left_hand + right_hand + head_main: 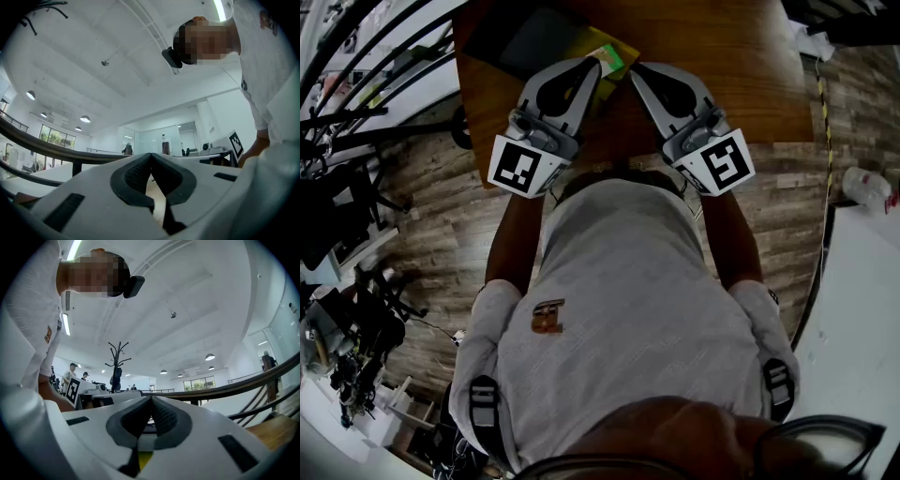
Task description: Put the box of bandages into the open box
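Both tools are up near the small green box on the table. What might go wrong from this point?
1. The left tool and right tool are both shut and empty; advancing like this would likely shove the green box rather than grip it.
2. Their tips converge closely, so they may collide.
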The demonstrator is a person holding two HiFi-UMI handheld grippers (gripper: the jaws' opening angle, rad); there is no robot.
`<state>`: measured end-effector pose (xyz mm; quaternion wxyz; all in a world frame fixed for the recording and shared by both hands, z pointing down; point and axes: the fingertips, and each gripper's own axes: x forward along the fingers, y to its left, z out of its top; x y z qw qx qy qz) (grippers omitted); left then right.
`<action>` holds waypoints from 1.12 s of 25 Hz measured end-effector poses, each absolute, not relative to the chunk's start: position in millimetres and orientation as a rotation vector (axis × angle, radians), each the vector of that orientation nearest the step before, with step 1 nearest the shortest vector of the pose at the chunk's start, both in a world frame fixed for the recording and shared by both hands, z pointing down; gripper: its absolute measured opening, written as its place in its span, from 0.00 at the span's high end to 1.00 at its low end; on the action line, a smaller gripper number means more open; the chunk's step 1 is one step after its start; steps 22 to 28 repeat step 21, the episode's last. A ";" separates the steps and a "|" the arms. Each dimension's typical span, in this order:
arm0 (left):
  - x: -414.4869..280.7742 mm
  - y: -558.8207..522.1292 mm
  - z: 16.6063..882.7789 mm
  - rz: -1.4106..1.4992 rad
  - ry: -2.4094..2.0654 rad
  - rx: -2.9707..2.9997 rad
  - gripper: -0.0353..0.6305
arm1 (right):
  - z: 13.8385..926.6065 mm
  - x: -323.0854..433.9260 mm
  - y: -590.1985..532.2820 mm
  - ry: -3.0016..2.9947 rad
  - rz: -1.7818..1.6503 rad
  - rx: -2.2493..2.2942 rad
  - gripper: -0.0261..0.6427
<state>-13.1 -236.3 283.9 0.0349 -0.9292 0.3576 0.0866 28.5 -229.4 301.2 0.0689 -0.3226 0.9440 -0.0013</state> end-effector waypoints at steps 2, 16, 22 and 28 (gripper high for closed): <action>-17.1 -235.2 282.6 0.269 1.102 -2.856 0.92 | 299.7 26.0 -228.5 2.844 0.000 -0.976 0.91; -22.4 -230.6 287.8 0.282 1.113 -2.847 0.92 | 304.1 25.9 -225.4 2.850 0.006 -0.986 0.91; -20.6 -228.6 290.2 0.282 1.114 -2.848 0.92 | 305.3 27.7 -224.0 2.854 0.005 -0.985 0.91; -20.6 -228.6 290.2 0.282 1.114 -2.848 0.92 | 305.3 27.7 -224.0 2.854 0.005 -0.985 0.91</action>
